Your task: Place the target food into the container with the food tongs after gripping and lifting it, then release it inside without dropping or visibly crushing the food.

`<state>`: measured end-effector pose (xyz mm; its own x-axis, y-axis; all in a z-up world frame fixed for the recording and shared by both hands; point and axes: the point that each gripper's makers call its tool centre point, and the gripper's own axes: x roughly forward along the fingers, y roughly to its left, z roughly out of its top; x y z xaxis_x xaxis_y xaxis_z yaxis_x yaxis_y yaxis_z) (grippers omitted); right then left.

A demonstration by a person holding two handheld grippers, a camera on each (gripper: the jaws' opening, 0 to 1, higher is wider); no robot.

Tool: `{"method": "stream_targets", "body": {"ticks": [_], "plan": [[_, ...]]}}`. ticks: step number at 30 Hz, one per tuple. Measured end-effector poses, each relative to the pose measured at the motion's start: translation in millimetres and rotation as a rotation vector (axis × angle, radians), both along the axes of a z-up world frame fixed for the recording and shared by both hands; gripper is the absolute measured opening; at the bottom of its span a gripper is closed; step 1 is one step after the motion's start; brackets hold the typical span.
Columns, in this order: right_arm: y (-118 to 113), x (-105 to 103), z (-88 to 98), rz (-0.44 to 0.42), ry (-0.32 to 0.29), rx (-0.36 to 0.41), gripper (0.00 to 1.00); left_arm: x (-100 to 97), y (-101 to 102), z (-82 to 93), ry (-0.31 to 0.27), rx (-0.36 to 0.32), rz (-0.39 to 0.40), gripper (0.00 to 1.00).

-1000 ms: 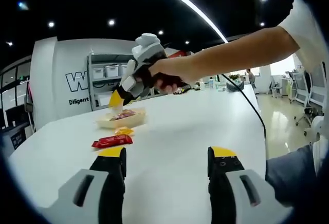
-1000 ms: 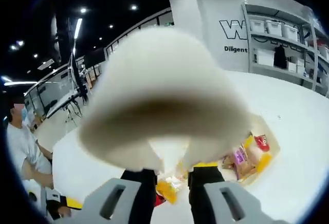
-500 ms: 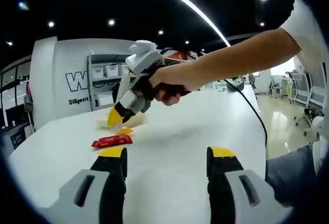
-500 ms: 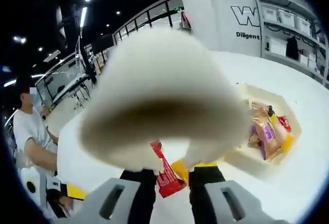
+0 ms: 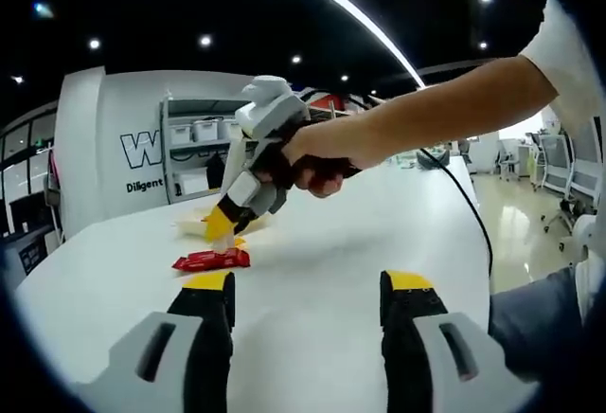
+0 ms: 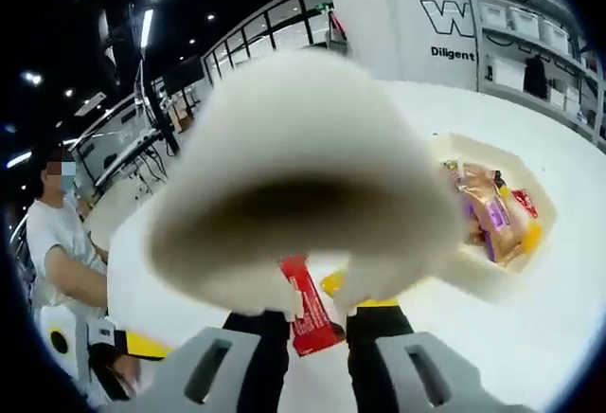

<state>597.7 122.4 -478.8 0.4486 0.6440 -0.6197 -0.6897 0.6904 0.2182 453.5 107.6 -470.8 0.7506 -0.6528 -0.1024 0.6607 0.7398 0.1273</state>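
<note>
Ahead of the left gripper (image 5: 308, 290), whose yellow-tipped black jaws stood wide apart over the bare white tabletop (image 5: 379, 233) with nothing between them, the right gripper (image 5: 227, 224) reached in from the right, held in a person's hand (image 5: 312, 159). Its yellow tip pointed down, just beyond a flat red snack packet (image 5: 210, 260) lying on the table. Close behind that tip, a shallow cream tray (image 5: 194, 227) was largely hidden.

Seen from the right gripper (image 6: 317, 314), a pair of white plastic food tongs (image 6: 303, 186) rose blurred between its black jaws, which were clamped on the tongs' two arms. Past the tongs' lower ends lay the red snack packet (image 6: 308, 309), between and just beyond the jaws, with a small yellow item (image 6: 333, 283) beside it. Whether the tongs touched the packet could not be told. Further off to the right of the jaws sat the cream tray (image 6: 483, 276), holding several wrapped snacks (image 6: 488, 214). To the left, away from the table, stood a person in a white shirt (image 6: 57, 252).
</note>
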Motion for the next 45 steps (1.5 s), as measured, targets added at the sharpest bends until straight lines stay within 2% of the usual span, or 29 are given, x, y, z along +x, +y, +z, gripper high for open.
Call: {"method": "stream_targets", "body": {"ticks": [10,15,19,21,23,24,27,34,40,45], "plan": [[-15.9,-16.7,-1.0,-0.010,0.025,0.002,0.17,1.0,0.4,-0.7,-0.002,0.004,-0.002,0.60],[-22.0,-34.3,-2.0,-0.013,0.046,0.035,0.18,2.0,0.8,-1.2,-0.008,0.009,-0.006,0.60],[-19.7,-44.3,0.0,0.006,0.033,0.049,0.18,0.4,-0.8,-2.8,-0.003,0.020,-0.010,0.59],[-17.4,-42.3,1.2,-0.005,0.011,0.061,0.19,1.0,-0.1,-2.5,-0.002,0.017,-0.008,0.59],[-13.0,-45.7,0.2,0.004,0.015,0.062,0.20,1.1,0.0,-2.4,0.000,0.015,-0.008,0.59],[-11.1,-46.5,0.4,0.014,-0.019,0.047,0.20,0.7,-0.2,-2.5,0.000,0.017,-0.007,0.59],[-6.0,-48.6,0.4,0.032,-0.047,0.038,0.20,-0.9,-1.4,-2.2,-0.001,0.020,-0.009,0.59],[-2.8,-46.7,1.7,0.039,-0.057,0.044,0.22,-3.4,-3.0,-0.2,-0.005,0.018,-0.011,0.58],[3.4,-47.6,2.3,0.028,-0.039,0.068,0.22,-2.4,-2.7,-0.4,-0.004,0.016,-0.012,0.58],[5.5,-49.0,-7.0,0.038,-0.042,0.034,0.23,-0.9,-2.1,-1.2,-0.004,0.019,-0.014,0.58]]}}
